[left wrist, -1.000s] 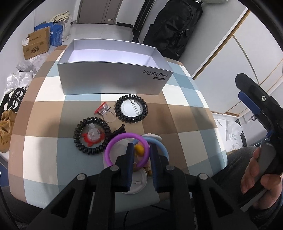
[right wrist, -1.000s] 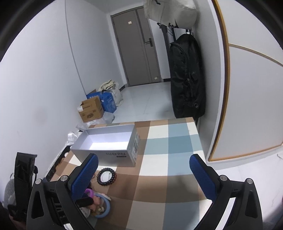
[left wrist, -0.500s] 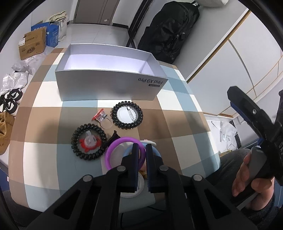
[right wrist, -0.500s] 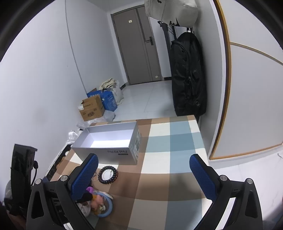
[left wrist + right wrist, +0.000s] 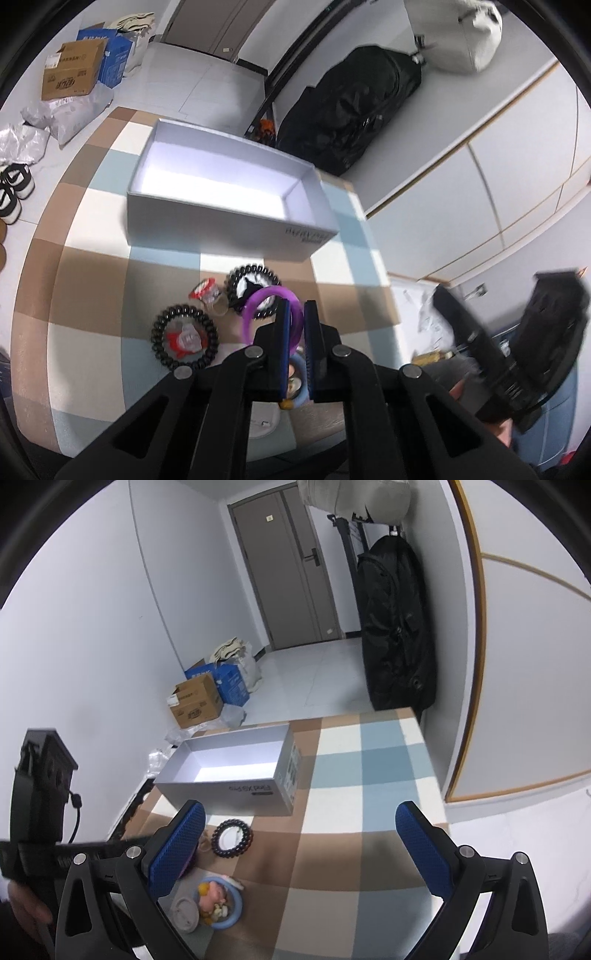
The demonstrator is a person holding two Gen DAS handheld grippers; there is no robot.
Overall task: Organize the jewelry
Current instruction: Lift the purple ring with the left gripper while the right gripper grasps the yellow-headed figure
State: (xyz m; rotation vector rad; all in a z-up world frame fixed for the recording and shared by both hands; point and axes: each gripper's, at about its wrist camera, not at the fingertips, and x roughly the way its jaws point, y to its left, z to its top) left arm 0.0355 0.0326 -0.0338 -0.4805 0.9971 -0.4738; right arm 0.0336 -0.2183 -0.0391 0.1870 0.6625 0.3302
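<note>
Both your grippers above checkered table (image 5: pixel 376 760); left gripper (image 5: pixel 295 332) now pinching purple ring (image 5: pixel 258 299), lifted vs 1 s ago; right gripper (image 5: pixel 301 843) spread wide, holding nothing; grey box (image 5: pixel 221 195) w/ nothing inside

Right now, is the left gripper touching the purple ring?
Touching. The left wrist view shows the left gripper with its fingers closed on the purple ring.

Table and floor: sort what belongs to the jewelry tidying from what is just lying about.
Job:
purple ring, gripped in left tool
black coil bands
blue ring
grey box
right tool, open

Lying about:
cardboard box
black bag
shoes
</note>
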